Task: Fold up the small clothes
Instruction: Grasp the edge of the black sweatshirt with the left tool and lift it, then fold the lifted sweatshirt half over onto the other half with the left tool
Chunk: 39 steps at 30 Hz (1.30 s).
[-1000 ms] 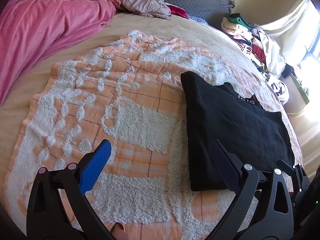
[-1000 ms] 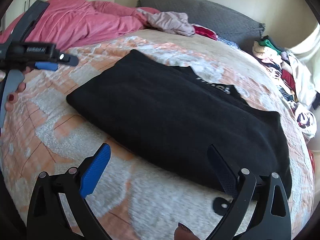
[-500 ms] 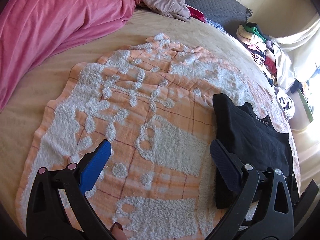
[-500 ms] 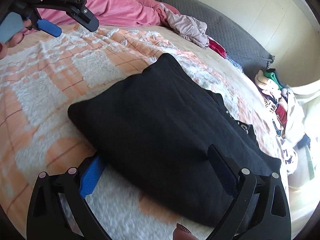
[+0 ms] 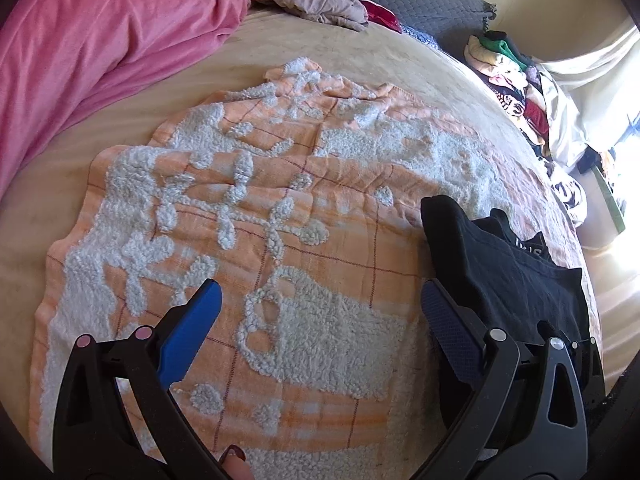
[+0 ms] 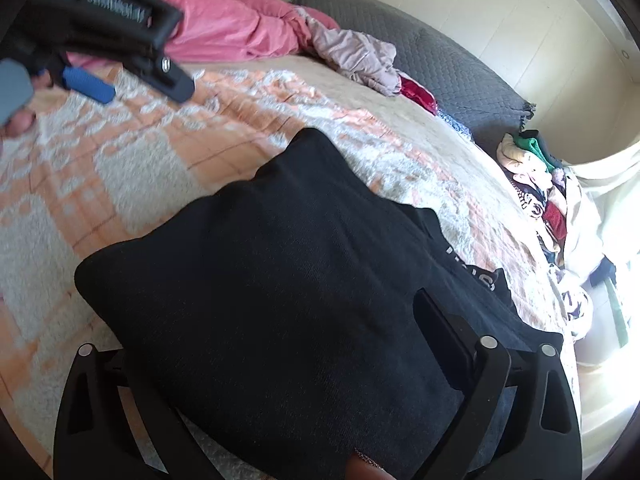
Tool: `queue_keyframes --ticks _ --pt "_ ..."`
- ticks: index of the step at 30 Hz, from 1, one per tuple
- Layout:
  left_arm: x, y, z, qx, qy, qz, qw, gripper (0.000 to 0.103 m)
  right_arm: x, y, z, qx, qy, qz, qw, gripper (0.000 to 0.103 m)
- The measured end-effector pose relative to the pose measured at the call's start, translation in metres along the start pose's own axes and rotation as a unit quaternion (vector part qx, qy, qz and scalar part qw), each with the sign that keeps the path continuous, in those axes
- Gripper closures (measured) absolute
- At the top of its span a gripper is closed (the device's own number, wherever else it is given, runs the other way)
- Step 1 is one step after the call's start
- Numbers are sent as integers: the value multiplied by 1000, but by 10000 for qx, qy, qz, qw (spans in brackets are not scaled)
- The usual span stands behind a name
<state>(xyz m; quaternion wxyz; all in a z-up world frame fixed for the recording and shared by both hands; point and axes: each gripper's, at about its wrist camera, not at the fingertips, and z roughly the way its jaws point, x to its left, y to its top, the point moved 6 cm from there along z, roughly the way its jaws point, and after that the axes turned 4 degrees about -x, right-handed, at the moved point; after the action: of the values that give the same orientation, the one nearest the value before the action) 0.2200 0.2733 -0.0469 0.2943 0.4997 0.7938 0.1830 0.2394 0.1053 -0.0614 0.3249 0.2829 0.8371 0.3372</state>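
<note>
1. The right gripper has just been closing; the folded black knit garment lies between its jaws, one finger under the near edge and one above. Pad contact is not discernible.
2. The left gripper stands wide and empty above the orange-and-white tufted blanket.
3. The garment lies flat on the blanket's right side.
4. Judgement: folding is largely done; a final fold or transfer remains.

Pink duvet, orange blanket, clothes heap
</note>
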Motion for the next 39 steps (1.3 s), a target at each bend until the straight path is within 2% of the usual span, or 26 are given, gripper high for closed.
queue_keyframes --ticks 3,5,7,8,9,12,21,23,24,25,26,29,31,33,34,36,39 --pt "-7 2 8 88 -147 -51 9998 10 -7 5 -8 -161 130 210 9996 33" --pt "-12 5 11 139 -378 -167 9991 10 -12 7 -12 -226 290 387 9986 45" --pt "-17 9 11 88 -568 -306 9979 10 -15 9 -17 -319 316 471 9979 52" --pt "-21 11 12 71 -634 -323 9974 10 -15 10 -18 -357 333 475 9977 60" --pt "-26 14 12 67 -696 -310 9971 10 -16 10 -20 -371 359 494 9974 67" --pt "-37 17 17 123 -884 -276 9956 10 -20 10 -21 -327 500 633 9962 78" --pt "-73 8 45 575 -1716 -434 9825 10 -26 5 -38 -509 594 678 9946 85" --pt "-86 8 47 668 -2092 -503 9743 10 -28 4 -42 -531 592 641 9948 86" --pt "-92 7 49 728 -2343 -621 9674 10 -29 4 -44 -554 576 630 9948 87" --pt "-97 5 50 768 -2447 -675 9642 10 -30 3 -47 -583 561 625 9948 87" --pt "-103 3 52 811 -2481 -661 9631 10 -32 2 -50 -617 553 619 9946 88" --pt "-118 -2 54 773 -2329 -444 9684 11 -40 0 -60 -744 496 649 9939 89" --pt "-131 -4 53 796 -2509 -470 9636 15 -45 -4 -67 -798 467 685 9934 89" --pt "-146 -7 51 812 -2625 -450 9605 36 -53 -9 -75 -838 432 765 9926 90" --pt "-154 -7 49 809 -2657 -406 9598 42 -58 -11 -78 -841 400 814 9923 90" --pt "-173 -8 43 795 -2724 -298 9584 66 -69 -16 -81 -833 374 956 9912 91" --pt "-201 -6 34 672 -2511 58 9656 72 -87 -25 -90 -852 330 1278 9876 91"
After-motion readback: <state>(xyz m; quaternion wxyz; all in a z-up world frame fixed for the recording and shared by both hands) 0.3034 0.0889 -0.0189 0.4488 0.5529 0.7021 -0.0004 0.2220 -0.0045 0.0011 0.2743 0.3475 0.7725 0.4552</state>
